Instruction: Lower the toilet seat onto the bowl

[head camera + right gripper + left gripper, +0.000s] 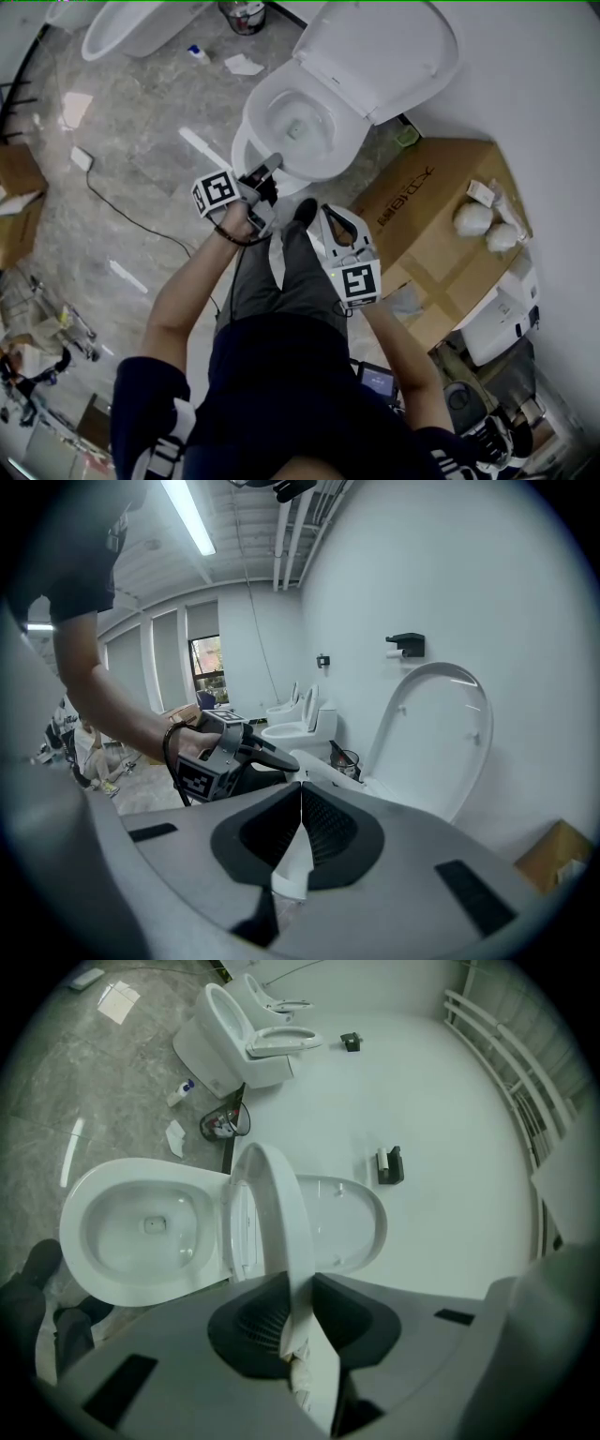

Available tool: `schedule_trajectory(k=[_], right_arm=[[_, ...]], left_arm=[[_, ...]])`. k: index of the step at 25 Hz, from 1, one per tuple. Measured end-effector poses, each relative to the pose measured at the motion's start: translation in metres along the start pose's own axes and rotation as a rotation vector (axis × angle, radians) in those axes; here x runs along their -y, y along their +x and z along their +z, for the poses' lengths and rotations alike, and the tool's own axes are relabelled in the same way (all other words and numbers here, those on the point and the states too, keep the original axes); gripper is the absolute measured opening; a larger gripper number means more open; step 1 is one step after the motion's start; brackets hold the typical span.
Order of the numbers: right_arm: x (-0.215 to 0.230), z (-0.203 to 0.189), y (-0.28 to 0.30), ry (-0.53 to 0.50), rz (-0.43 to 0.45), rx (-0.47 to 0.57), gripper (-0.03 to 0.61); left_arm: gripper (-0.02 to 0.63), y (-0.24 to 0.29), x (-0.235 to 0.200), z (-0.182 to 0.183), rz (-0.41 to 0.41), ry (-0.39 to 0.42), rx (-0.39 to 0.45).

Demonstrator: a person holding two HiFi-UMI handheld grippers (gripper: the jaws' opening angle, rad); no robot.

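The white toilet bowl [298,141] stands against the wall with its lid [384,47] raised. The toilet seat [272,1213] is tilted partway between the lid [347,1227] and the bowl [141,1232], and it runs edge-on between the left jaws. My left gripper [274,161] is shut on the seat's front rim [323,772]; the pads hug it on both sides [300,1283]. My right gripper [330,217] hangs nearer me, right of the bowl's front, apart from the toilet. Its pads meet with nothing between them [300,794].
A cardboard box [431,216] stands right of the toilet by the wall. A second toilet [131,23] and a small bin [246,14] lie further along. A cable [122,211] and paper scraps litter the floor. The person's shoe [305,211] is by the bowl's front.
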State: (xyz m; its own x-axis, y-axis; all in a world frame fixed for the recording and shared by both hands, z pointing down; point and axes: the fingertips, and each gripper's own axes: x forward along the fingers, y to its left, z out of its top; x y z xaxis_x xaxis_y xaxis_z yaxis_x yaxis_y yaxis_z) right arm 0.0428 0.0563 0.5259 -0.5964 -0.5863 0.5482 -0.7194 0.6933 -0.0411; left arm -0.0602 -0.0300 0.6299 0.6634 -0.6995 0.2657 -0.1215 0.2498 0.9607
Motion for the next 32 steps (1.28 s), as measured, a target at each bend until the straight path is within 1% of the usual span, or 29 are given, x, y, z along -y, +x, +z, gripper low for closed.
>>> schedule_trajectory(k=[2, 5, 11, 19, 23, 27, 32], right_arm=[[-0.002, -0.004, 0.003, 0.011, 0.004, -0.005, 0.023], [-0.007, -0.011, 0.007, 0.006, 0.013, -0.019, 0.023], [-0.016, -0.019, 0.02, 0.006, 0.033, -0.04, 0.023], [-0.036, -0.029, 0.04, -0.027, 0.078, -0.057, 0.023], [-0.045, -0.038, 0.05, -0.031, 0.099, -0.08, 0.023], [-0.054, -0.05, 0.06, -0.041, 0.124, -0.099, 0.023], [-0.061, -0.053, 0.069, -0.043, 0.14, -0.115, 0.023]], left_arm=[[0.089, -0.005, -0.011, -0.001, 0.002, -0.006, 0.005], [0.091, -0.015, -0.028, -0.003, 0.025, -0.001, 0.01], [0.095, -0.032, -0.067, -0.004, 0.056, -0.02, 0.028], [0.098, -0.054, -0.118, -0.007, 0.122, -0.038, 0.045], [0.1, -0.059, -0.145, -0.008, 0.133, -0.046, 0.063], [0.101, -0.064, -0.167, -0.009, 0.161, -0.048, 0.06], [0.104, -0.068, -0.188, -0.009, 0.174, -0.05, 0.054]])
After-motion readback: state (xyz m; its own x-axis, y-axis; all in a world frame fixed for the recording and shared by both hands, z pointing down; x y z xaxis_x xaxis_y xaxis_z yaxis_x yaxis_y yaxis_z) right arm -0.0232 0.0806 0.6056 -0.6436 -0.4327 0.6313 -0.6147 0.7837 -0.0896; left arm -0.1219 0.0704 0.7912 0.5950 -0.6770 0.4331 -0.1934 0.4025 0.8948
